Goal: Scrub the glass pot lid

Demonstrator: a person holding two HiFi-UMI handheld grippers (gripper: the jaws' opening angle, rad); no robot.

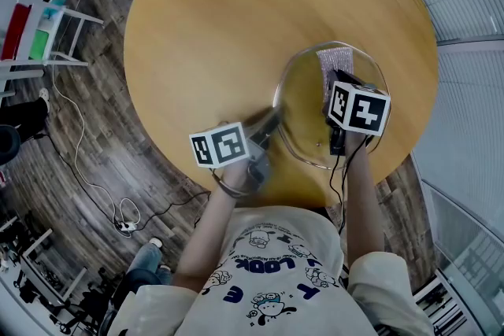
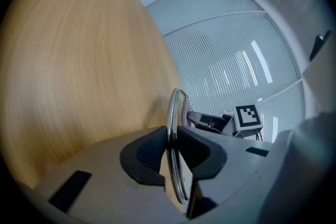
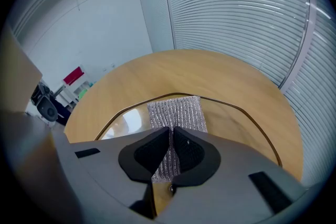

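**Head view.** The glass pot lid (image 1: 303,118) sits on the near right part of the round wooden desk (image 1: 213,27), close to the edge nearest the person. The left tool (image 1: 272,123) reaches in from the left and meets the lid's left rim. The right tool (image 1: 332,84) is above the lid, with a silvery scrub cloth (image 1: 335,57) at its tip on the far side of the glass. A cable (image 1: 79,145) trails over the dark plank floor (image 1: 118,169) to the left of the desk.

**Left gripper view.** The left tool (image 2: 172,139) is closed to a narrow gap on the lid's metal rim (image 2: 172,107) — both dark pads press on it, and the rim runs edge-on between them. Past the rim are the scrub cloth (image 2: 186,110) and the right tool (image 2: 205,121) with its marker cube. The desk (image 2: 79,60) fills the left side, and window blinds (image 2: 236,60) fill the right.

**Right gripper view.** The right tool (image 3: 171,147) is clamped on the scrub cloth (image 3: 176,113) — its pads are nearly together, with the ribbed fabric pinched between them. The cloth's free end spreads flat on the glass of the lid (image 3: 126,120), reaching almost to the far rim. The desk (image 3: 184,71) curves behind it, and more blinds (image 3: 236,8) stand beyond.
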